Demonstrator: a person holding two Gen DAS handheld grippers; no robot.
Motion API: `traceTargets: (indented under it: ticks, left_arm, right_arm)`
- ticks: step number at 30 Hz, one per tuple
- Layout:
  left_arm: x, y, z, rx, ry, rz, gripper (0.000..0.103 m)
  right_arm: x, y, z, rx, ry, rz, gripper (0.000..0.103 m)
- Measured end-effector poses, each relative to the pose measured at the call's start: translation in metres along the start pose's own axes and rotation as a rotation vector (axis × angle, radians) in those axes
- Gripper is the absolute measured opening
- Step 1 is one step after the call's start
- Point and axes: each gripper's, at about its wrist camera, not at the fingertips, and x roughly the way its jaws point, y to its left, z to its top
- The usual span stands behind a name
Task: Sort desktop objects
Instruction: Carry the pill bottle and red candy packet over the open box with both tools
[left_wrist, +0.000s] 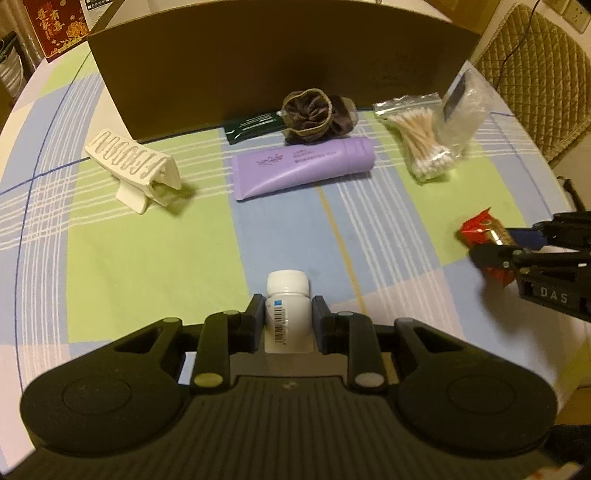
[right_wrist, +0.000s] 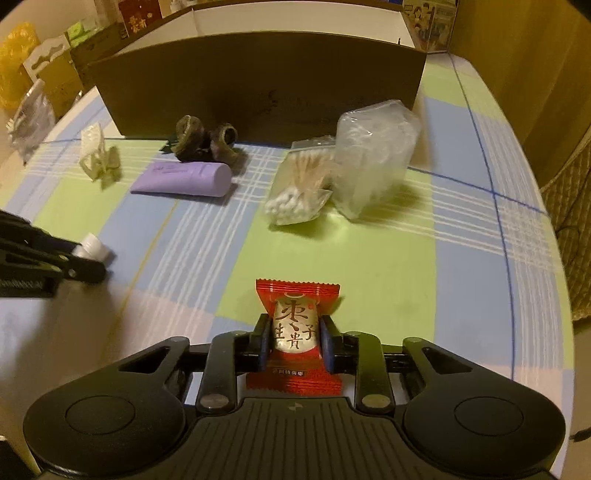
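One white bottle clamped in left gripper; one red snack packet pinched in right gripper. Farther back: one purple tube, one hair claw, one scrunchie, one cotton-swab bag, one cardboard box. Open checked tablecloth between. Both grippers tilted steeply down, near table's front edge.

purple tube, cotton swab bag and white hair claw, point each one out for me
purple tube (left_wrist: 301, 168), left wrist view, middle of its body
cotton swab bag (right_wrist: 299, 184), right wrist view, on the sticks
white hair claw (left_wrist: 129, 157), left wrist view, its ribbed top
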Motion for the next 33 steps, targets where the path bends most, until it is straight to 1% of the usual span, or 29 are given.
traceTargets:
  ticks: [4, 6, 11, 13, 16, 20, 24, 27, 29, 33]
  left_arm:
    - [-0.016, 0.000, 0.007, 0.002, -0.040, -0.011, 0.022]
    - [-0.026, 0.000, 0.015, 0.000, -0.070, -0.023, 0.022]
    - [-0.053, -0.002, 0.045, 0.010, -0.166, -0.040, 0.022]
    - [-0.062, -0.003, 0.057, 0.008, -0.197, -0.057, 0.022]
    - [-0.070, -0.005, 0.079, 0.004, -0.243, -0.060, 0.022]
    - [-0.077, -0.004, 0.109, -0.007, -0.291, -0.085, 0.022]
    - [-0.077, -0.002, 0.140, -0.015, -0.319, -0.091, 0.022]
    - [-0.073, -0.002, 0.162, -0.001, -0.321, -0.075, 0.022]
    - [-0.067, -0.001, 0.173, 0.014, -0.316, -0.063, 0.022]
    - [-0.049, 0.002, 0.193, 0.013, -0.281, -0.071, 0.022]
  right_arm:
    - [-0.012, 0.001, 0.006, 0.025, -0.031, 0.043, 0.023]
    - [-0.021, -0.001, 0.014, 0.048, -0.049, 0.082, 0.023]
    - [-0.047, 0.001, 0.046, 0.060, -0.133, 0.150, 0.023]
    - [-0.055, 0.003, 0.060, 0.055, -0.165, 0.164, 0.023]
    - [-0.062, 0.007, 0.083, 0.047, -0.212, 0.184, 0.023]
    - [-0.068, 0.009, 0.114, 0.026, -0.273, 0.176, 0.023]
    - [-0.071, 0.004, 0.144, 0.018, -0.313, 0.170, 0.023]
    - [-0.066, 0.000, 0.164, 0.002, -0.325, 0.154, 0.023]
    - [-0.059, -0.002, 0.175, -0.009, -0.317, 0.145, 0.023]
    - [-0.043, -0.009, 0.193, -0.015, -0.296, 0.131, 0.023]
